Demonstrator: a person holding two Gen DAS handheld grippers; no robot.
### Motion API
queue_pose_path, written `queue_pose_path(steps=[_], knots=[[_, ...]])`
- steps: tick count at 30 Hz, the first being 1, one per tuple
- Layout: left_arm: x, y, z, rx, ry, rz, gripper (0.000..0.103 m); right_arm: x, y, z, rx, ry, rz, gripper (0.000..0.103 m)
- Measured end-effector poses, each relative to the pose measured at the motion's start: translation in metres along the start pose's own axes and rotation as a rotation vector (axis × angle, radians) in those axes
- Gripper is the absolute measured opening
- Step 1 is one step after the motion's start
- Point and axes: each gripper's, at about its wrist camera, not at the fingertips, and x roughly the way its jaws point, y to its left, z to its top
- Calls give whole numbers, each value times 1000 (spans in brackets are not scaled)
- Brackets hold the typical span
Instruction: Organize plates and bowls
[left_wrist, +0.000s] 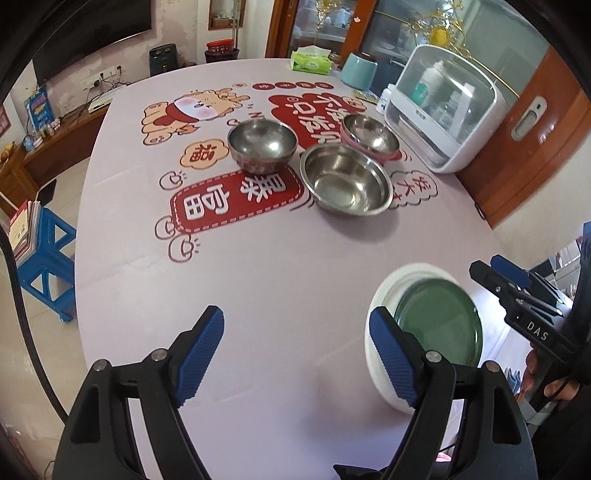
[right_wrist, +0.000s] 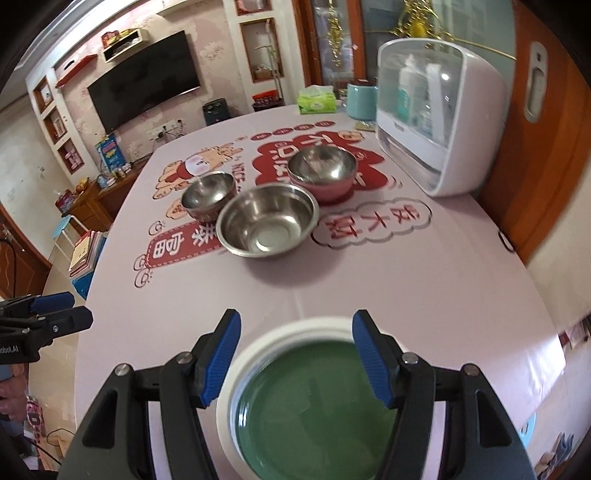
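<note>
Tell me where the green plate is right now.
The green plate sits stacked on a white plate at the table's near edge, below the open right gripper, nearer than the three steel bowls.

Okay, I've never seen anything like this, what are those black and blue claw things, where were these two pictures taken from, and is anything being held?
Those claws are two hand-held grippers, each carrying a forward-looking fisheye camera. One picture looks along the left gripper, the other along the right gripper. On the printed tablecloth sit three steel bowls: a small bowl, a wide bowl and a pink-sided bowl. Nearer lies a green plate stacked on a white plate. Both grippers are open and hold nothing.
</note>
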Motion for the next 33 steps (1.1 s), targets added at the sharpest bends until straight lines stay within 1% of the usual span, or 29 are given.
queue_pose_path(steps=[3, 6, 18, 25, 29, 33], knots=[[1, -6, 14, -9, -9, 25, 81, 5, -3, 14, -13, -11, 21, 63], [4, -12, 27, -21, -13, 31, 81, 10, -8, 28, -25, -20, 44, 63], [34, -41, 74, -79, -7, 84, 81, 40, -31, 87, -87, -61, 135, 64], [59, -50, 106, -144, -25, 117, 81, 70, -43, 111, -128, -49, 187, 64], [73, -52, 116, -181, -31, 123, 81, 90, -51, 119, -130, -26, 214, 64], [92, -53, 123, -218, -22, 130, 81, 108, -57, 120, -127, 4, 251, 64]])
